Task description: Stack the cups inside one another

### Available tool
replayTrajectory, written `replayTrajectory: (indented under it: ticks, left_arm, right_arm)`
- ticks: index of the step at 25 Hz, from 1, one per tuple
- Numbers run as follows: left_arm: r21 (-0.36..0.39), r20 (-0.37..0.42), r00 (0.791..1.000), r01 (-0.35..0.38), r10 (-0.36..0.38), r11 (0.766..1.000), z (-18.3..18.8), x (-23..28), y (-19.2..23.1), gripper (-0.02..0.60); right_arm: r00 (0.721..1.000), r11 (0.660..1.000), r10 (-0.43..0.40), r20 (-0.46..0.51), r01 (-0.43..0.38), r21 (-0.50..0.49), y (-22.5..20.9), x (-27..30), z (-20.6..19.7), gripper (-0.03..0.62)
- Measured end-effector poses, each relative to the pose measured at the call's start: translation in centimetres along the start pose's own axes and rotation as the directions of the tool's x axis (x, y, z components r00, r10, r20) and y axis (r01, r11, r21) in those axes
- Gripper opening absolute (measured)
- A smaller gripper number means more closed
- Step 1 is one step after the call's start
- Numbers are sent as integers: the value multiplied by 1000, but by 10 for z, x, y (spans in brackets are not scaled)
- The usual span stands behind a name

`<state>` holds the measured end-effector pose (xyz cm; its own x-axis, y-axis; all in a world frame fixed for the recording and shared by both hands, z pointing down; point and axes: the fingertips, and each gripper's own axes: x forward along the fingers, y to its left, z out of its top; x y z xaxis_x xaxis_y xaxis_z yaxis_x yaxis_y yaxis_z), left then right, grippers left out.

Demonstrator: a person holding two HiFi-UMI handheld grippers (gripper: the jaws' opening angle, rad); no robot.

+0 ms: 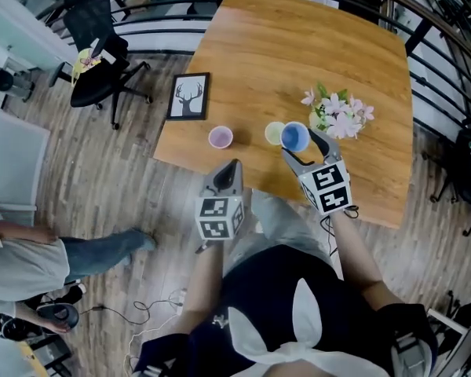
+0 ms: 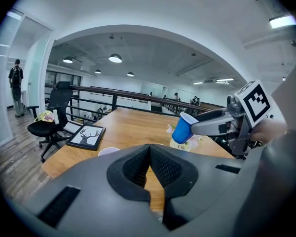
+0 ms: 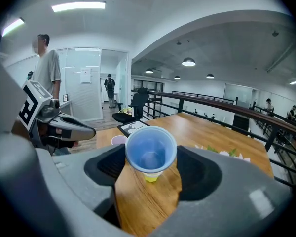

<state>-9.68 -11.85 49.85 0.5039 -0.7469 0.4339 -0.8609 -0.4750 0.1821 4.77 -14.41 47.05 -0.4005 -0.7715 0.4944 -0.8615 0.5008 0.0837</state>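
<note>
Head view: the right gripper (image 1: 300,143) grips a blue plastic cup (image 1: 295,137) over the pale wooden table (image 1: 298,61), just beside a yellow plastic cup (image 1: 274,133). A lilac plastic cup (image 1: 220,137) stands apart near the table edge, just ahead of the left gripper (image 1: 234,166).

Left gripper view: the left gripper's (image 2: 149,154) jaws meet at the tips with nothing between them. The blue cup (image 2: 181,128) hangs tilted above the table.

Right gripper view: the right gripper's (image 3: 151,158) jaws stand wide, pressed on the blue cup (image 3: 151,151), its mouth facing the camera. The yellow cup (image 3: 152,177) shows just beneath it.
</note>
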Motion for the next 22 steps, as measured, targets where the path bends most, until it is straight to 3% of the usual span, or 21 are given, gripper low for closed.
replayTrajectory:
  ticks: [8,22]
  left_arm:
    - [0,-1,1000,-11,11,1000,12,14,19,17]
    - [-37,-48,999,-14,12,999,0,37,36,17]
  right_arm:
    - [1000,1000,29,-4,-29,-2,-1,26,7,321]
    - [997,998,56,-53,-55,13,-7,56,-3,322]
